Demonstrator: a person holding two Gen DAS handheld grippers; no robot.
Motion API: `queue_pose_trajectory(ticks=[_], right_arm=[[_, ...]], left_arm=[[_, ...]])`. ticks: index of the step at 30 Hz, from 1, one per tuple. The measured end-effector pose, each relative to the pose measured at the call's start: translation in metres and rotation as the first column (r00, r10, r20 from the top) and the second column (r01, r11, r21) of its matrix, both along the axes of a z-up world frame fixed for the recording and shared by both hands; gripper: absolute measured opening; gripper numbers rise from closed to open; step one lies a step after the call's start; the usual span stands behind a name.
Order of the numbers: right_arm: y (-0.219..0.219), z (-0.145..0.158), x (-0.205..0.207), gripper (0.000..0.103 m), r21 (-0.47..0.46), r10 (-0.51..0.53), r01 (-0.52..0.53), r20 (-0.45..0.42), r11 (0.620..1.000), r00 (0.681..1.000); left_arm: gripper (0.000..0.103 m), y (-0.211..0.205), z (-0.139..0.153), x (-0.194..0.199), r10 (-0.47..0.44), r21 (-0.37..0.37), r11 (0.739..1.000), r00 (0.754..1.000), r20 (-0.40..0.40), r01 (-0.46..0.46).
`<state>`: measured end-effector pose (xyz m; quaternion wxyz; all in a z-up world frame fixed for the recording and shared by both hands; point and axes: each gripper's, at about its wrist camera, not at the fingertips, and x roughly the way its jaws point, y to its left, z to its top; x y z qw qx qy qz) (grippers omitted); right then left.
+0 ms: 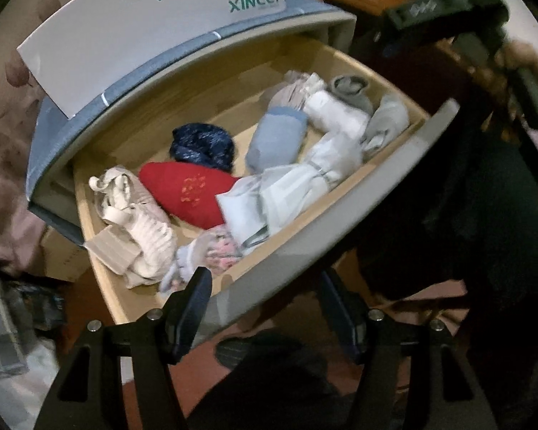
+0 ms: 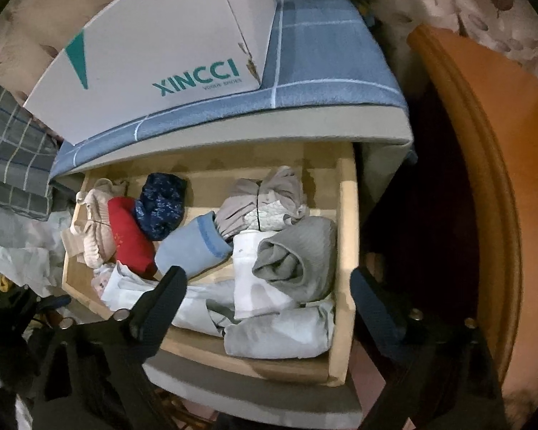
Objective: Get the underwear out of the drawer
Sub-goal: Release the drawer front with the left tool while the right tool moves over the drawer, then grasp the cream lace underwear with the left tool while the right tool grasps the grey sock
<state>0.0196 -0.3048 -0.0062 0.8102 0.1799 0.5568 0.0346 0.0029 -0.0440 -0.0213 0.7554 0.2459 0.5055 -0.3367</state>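
Observation:
The wooden drawer [image 1: 211,86] [image 2: 348,229] stands pulled out, filled with several rolled pieces of underwear. Among them are a red roll [image 1: 190,193] [image 2: 129,240], a navy roll [image 1: 202,145] [image 2: 159,204], a light blue roll [image 1: 274,139] [image 2: 190,247], a cream ribbed piece [image 1: 140,229] [image 2: 93,229] and a grey roll [image 2: 297,254] lying on a white one [image 2: 254,286]. My left gripper [image 1: 267,308] is open over the drawer's grey front panel [image 1: 340,222], holding nothing. My right gripper [image 2: 269,290] hovers open above the grey and white rolls, touching none.
A white XINCCI shoe box [image 1: 143,36] [image 2: 161,53] sits on the blue checked cloth [image 2: 322,53] covering the cabinet top. An orange wooden piece of furniture [image 2: 502,179] stands close on the right. Grey checked fabric [image 2: 10,150] is piled at the left.

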Motion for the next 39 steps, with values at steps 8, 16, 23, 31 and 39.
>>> queue_pose_trajectory(ticks=[8, 16, 23, 31, 39], right_arm=[[0.015, -0.021, 0.026, 0.069, -0.042, 0.059, -0.063, -0.089, 0.997, 0.994], [0.020, -0.048, 0.046, 0.056, -0.117, 0.056, -0.077, -0.173, 0.990, 0.983], [0.021, -0.064, 0.054, 0.054, -0.171, 0.070, -0.110, -0.219, 0.979, 0.973], [0.017, -0.070, 0.058, 0.035, -0.205, 0.090, -0.144, -0.253, 0.968, 0.963], [0.033, -0.084, 0.064, 0.035, -0.284, 0.127, -0.222, -0.317, 0.933, 0.940]], left_arm=[[0.064, 0.013, 0.017, 0.000, 0.079, -0.139, 0.986, 0.994, -0.069, -0.088], [0.064, 0.047, 0.019, 0.032, 0.298, -0.178, 0.935, 0.952, -0.071, -0.306], [0.064, 0.066, 0.005, 0.061, 0.467, -0.159, 0.866, 0.880, -0.081, -0.474], [0.064, 0.075, -0.009, 0.085, 0.591, -0.127, 0.791, 0.801, -0.100, -0.599], [0.064, 0.079, -0.019, 0.094, 0.627, -0.105, 0.762, 0.769, -0.122, -0.638]])
